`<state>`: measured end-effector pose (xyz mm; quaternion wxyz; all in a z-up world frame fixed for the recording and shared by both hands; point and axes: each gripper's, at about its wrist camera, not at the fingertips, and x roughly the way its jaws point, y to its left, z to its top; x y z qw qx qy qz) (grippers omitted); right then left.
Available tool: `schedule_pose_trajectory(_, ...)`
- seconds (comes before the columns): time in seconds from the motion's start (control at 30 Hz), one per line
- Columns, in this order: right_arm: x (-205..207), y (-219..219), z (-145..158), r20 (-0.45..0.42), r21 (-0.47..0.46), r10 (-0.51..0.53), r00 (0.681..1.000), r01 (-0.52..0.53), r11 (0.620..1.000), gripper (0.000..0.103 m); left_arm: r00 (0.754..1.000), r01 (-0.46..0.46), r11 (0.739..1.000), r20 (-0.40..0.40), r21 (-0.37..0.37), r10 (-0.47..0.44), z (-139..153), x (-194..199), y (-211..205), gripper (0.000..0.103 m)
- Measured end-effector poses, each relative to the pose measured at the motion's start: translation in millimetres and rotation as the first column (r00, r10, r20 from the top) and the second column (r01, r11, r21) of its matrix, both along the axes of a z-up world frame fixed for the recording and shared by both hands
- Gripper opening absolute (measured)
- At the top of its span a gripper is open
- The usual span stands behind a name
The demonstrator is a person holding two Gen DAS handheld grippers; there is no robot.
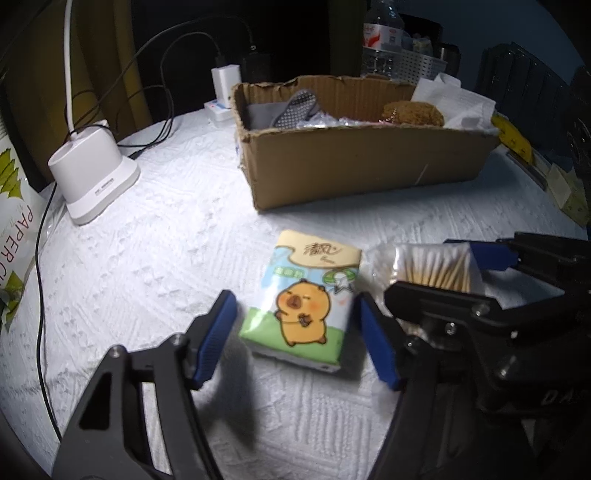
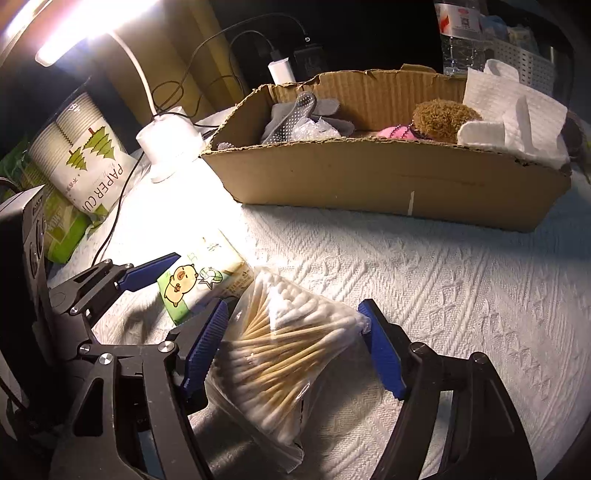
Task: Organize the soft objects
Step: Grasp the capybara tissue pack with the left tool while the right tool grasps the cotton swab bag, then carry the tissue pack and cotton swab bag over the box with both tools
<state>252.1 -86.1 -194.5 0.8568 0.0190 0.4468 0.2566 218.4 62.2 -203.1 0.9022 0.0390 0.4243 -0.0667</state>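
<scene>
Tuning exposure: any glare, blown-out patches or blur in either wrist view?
Right wrist: lamp head is blown out, and its glare washes out the cloth and the top of the tissue pack; swab bag stays sharp. Left wrist: evenly lit, no clipping, dark corners; swab bag is slightly soft. Both: strong fisheye bending at the edges.

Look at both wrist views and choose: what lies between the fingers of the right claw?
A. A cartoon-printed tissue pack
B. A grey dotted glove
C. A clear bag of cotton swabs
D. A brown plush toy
C: the right wrist view shows the bag of cotton swabs between the blue pads of the right claw, while the tissue pack sits between the left claw's fingers.
</scene>
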Motion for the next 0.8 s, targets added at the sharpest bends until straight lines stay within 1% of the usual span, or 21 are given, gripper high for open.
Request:
schedule_pose_trajectory(0.03,0.5,0.4,-0.3,-0.003,-0.01,-0.006,1.0,0.006,1.0,0.068,1.0,0.01,1.0,0.006,0.002,-0.01,0.9,-1.3,-2.3,0.057)
schedule_pose_trajectory(0.07,0.2,-0.7,-0.5,-0.005,-0.016,-0.008,1.0,0.008,1.0,0.066,1.0,0.016,1.0,0.015,0.002,-0.016,2.2,-2.8,-3.6,0.054)
schedule_pose_trajectory(0.17,-1.4,-2.4,1.8,-0.011,-0.026,-0.013,1.0,0.013,1.0,0.061,1.0,0.018,1.0,0.024,-0.006,-0.018,4.3,-4.1,-3.3,0.051)
schedule_pose_trajectory(0.27,-8.1,-8.1,6.0,0.001,-0.035,-0.022,1.0,0.022,0.999,0.057,0.999,0.03,1.0,0.043,0.008,-0.03,6.8,-7.5,-8.5,0.048)
schedule_pose_trajectory(0.37,-16.1,-16.0,10.0,0.017,-0.045,-0.03,0.999,0.031,0.999,0.056,0.997,0.028,1.0,0.075,-0.004,-0.028,11.8,-13.2,-6.6,0.048)
schedule_pose_trajectory(0.47,-25.0,-24.0,14.7,0.041,-0.053,-0.03,0.999,0.033,0.998,0.056,0.996,0.035,0.999,0.08,-0.035,-0.032,13.7,-17.0,-4.6,0.048)
schedule_pose_trajectory(0.53,-29.1,-30.5,20.0,0.059,-0.052,-0.033,0.998,0.036,0.998,0.056,0.996,0.036,0.999,0.083,-0.037,-0.032,14.2,-19.0,-5.2,0.048)
schedule_pose_trajectory(0.63,-30.7,-40.0,31.5,0.088,-0.04,-0.041,0.995,0.045,0.998,0.056,0.996,0.029,0.999,0.088,-0.045,-0.025,16.3,-23.5,-4.5,0.048)
schedule_pose_trajectory(0.8,-33.2,-53.6,55.8,0.151,-0.024,-0.048,0.987,0.052,0.998,0.056,0.995,0.012,0.995,0.099,-0.099,-0.002,27.1,-30.6,3.7,0.048)
